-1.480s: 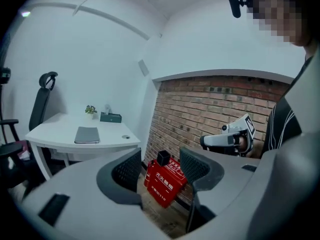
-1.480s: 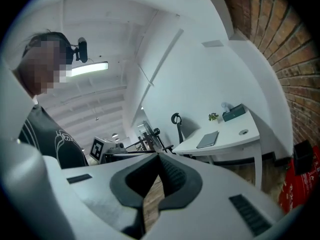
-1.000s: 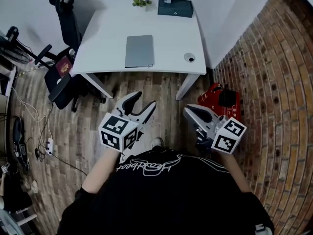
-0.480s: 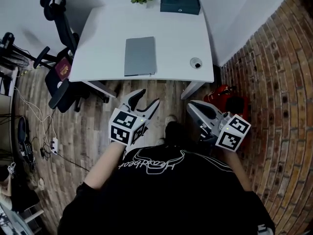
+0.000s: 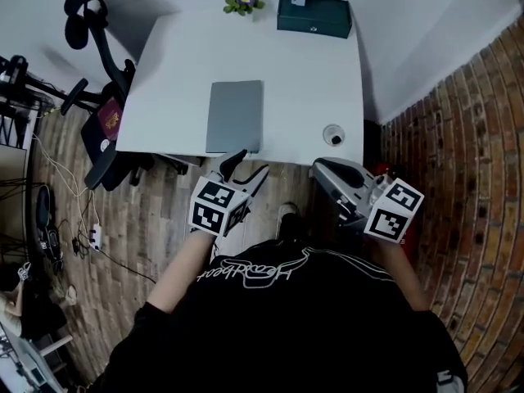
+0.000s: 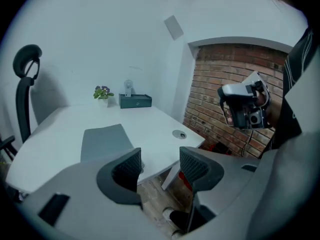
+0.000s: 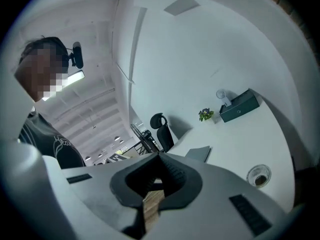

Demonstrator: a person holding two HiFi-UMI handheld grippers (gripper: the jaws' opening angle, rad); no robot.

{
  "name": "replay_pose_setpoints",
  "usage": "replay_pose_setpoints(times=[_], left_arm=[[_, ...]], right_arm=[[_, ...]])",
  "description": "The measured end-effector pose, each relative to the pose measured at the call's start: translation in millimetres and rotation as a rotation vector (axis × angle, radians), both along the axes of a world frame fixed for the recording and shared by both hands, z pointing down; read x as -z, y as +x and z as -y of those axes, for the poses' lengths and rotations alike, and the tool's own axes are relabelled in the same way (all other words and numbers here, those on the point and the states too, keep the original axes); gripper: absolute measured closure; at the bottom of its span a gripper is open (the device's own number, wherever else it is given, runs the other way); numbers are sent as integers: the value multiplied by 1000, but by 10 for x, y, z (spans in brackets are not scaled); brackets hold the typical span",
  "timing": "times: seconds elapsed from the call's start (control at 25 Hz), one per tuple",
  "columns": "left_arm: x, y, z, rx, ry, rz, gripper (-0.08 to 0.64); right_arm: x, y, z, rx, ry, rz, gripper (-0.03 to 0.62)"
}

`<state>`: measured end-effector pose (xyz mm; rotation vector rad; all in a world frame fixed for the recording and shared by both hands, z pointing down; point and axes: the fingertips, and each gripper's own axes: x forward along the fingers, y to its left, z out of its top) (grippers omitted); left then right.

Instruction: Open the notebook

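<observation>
Now, from our left: the office chair point(image 5: 98, 31) stands beside the desk point(image 5: 327, 72), well apart from anything we need.

Our left gripper point(image 5: 249, 164) hangs just off the desk's near edge, over the floor point(image 5: 164, 211). Its jaws stand apart with nothing between them; its own view shows only the desk edge and floor in the gap.

The notebook point(image 5: 234, 115) lies ahead of those jaws and slightly left. It is shut and flat on the desk, its long axis running away from us. Its near short edge sits close to the desk's near edge, so the left fingertips are almost beneath it in the head view.

Our right gripper point(image 5: 323, 170) has its jaws pressed together, holding nothing. It hangs off the desk's near edge too, just below the cable grommet point(image 5: 333, 134), so the notebook lies forward and to its left. Beyond it rises the brick wall point(image 5: 458, 137).

We judge the left gripper the nearer one: a short reach forward over the desk edge would bring its open jaws to the notebook's near edge. We cannot tell from here which edge carries the hinge.
</observation>
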<state>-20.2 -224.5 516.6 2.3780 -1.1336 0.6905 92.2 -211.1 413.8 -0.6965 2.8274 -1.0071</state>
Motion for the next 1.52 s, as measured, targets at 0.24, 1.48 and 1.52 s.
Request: replay_pose_setpoints(times=[0.24, 1.48, 1.52], left_arm=[[-359, -61, 265, 10, -11, 143, 316], [-912, -168, 561, 25, -60, 321, 364], [-898, -160, 562, 25, -63, 309, 378]], right_arm=[[-28, 51, 338, 41, 12, -8, 591], [-266, 26, 756, 152, -5, -40, 591], [-269, 29, 758, 150, -5, -39, 591]])
